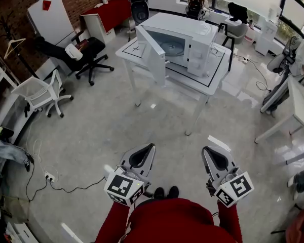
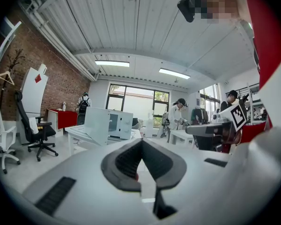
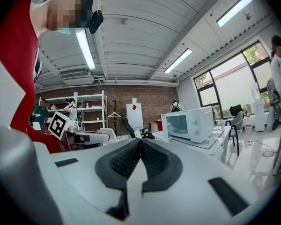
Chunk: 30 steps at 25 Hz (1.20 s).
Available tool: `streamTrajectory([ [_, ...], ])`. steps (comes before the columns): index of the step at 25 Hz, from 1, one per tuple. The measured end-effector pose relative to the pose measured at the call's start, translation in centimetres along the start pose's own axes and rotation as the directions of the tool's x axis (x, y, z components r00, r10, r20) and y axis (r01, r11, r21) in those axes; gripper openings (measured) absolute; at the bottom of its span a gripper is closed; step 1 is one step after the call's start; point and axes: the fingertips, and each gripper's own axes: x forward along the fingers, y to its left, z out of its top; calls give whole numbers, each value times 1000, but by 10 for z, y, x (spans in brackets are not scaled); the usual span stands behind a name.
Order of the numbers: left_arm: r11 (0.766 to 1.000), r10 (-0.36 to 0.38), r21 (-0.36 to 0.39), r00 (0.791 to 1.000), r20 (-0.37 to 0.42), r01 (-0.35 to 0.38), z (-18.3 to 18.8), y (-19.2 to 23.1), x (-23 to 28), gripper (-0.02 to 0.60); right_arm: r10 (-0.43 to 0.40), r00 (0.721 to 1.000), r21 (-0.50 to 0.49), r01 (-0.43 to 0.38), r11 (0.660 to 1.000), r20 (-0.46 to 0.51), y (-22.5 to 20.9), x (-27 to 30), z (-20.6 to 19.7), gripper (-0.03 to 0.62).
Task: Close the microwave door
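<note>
The white microwave point(image 1: 185, 39) stands on a white table point(image 1: 192, 87) across the room, its door point(image 1: 151, 49) swung open to the left. Both grippers are held low in front of the person, far from the table. My left gripper point(image 1: 151, 146) is shut with nothing in it, and so is my right gripper point(image 1: 204, 150). In the left gripper view the shut left gripper point(image 2: 141, 140) points at the microwave point(image 2: 118, 124) and its open door point(image 2: 97, 124). In the right gripper view the right gripper point(image 3: 140, 140) has its pads touching, with the microwave point(image 3: 189, 124) off to the right.
A black office chair point(image 1: 86, 54) and a white chair point(image 1: 40, 92) stand at the left. Cables point(image 1: 55, 185) trail over the floor near my left side. Another white table point(image 1: 300, 105) is at the right. Several people stand far back in the room.
</note>
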Motion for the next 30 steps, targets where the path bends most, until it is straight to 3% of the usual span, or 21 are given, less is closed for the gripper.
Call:
streamTrajectory([
  [21,997,57,54,998,-17,-56,6,-19,36,11,-2,1000,40,1,999,26,-44,-18,1,15],
  [30,992,103,74,995,1,-103,20,-5,54,11,3,999,53,-5,999,34,-63,-12,3,15],
])
